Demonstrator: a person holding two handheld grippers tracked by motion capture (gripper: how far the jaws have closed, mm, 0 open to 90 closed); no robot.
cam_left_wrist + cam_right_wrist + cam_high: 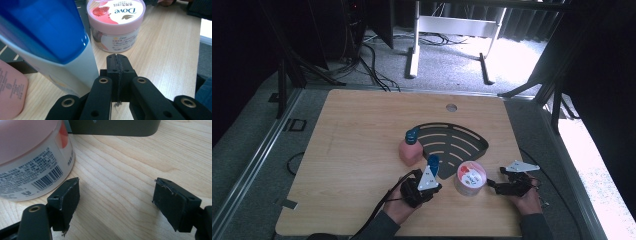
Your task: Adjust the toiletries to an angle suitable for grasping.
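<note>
A Dove jar (pixel 470 178) with a pink lid stands on the wooden table between my two grippers. My left gripper (pixel 437 188) is shut with nothing between its jaws (pixel 117 60). Close on its left stands a white bottle with a blue cap (pixel 432 161) (pixel 50 37), and the Dove jar (pixel 116 22) lies straight ahead of it. My right gripper (pixel 493 185) is open (pixel 116 195) just right of the jar (pixel 30 170). Its left pad (pixel 66 197) is nearly at the jar's wall, and bare wood lies between the pads.
A pink bottle (pixel 410 148) (pixel 10 92) with a blue cap stands left of a black fan-shaped slotted tray (pixel 472 141) (pixel 112 127) at the table's middle. The table's left half and far part are bare wood (pixel 357 130). Cables trail off the near edge.
</note>
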